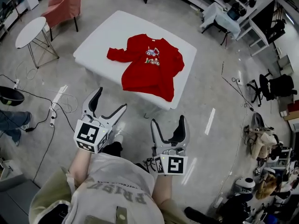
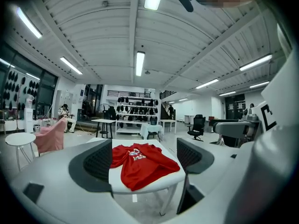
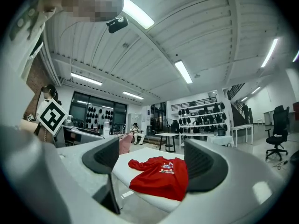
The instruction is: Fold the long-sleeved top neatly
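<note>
A red long-sleeved top [image 1: 148, 64] with a printed chest motif lies spread on a white table [image 1: 107, 31]; its hem hangs a little over the near edge. One sleeve reaches left, the other lies tucked along the right side. Both grippers hover above the floor, well short of the table. My left gripper [image 1: 110, 101] is open and empty. So is my right gripper [image 1: 167, 123]. The top [image 2: 140, 161] shows between the jaws in the left gripper view, and the top [image 3: 161, 174] appears likewise in the right gripper view.
A round white side table [image 1: 29, 31] and a pink chair [image 1: 63, 6] stand at the left. Cables [image 1: 51, 108] trail over the floor at the near left. Shelving and a desk [image 1: 224, 13] line the far right, with black office chairs [image 1: 275, 85] beside them.
</note>
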{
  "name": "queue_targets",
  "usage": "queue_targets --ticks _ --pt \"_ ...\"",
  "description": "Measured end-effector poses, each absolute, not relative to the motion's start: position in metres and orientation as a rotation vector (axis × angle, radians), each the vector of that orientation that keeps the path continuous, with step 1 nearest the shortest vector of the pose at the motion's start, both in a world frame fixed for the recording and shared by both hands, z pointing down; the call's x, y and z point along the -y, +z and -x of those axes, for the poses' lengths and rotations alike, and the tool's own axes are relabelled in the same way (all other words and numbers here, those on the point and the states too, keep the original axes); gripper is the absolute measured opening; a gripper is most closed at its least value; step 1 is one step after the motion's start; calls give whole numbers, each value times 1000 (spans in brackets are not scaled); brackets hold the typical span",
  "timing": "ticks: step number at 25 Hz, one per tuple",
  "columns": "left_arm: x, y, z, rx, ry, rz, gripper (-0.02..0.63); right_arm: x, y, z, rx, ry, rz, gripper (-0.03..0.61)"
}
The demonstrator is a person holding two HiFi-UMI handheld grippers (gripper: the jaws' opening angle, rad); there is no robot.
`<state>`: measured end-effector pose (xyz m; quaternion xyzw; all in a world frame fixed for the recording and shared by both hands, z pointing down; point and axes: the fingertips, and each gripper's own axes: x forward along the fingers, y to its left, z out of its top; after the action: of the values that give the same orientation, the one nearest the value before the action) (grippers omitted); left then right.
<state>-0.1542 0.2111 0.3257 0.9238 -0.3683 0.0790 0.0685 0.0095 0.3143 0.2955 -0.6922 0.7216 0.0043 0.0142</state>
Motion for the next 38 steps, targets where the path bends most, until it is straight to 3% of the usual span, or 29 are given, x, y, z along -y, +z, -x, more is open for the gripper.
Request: queue_targets --ticks 15,38 --pt "-110 364 163 1067 294 -2661 414 -214 309 -14 -2271 -41 2244 428" --pt "26 418 72 1382 410 -2458 413 -31 347 -140 -2474 -83 1972 428"
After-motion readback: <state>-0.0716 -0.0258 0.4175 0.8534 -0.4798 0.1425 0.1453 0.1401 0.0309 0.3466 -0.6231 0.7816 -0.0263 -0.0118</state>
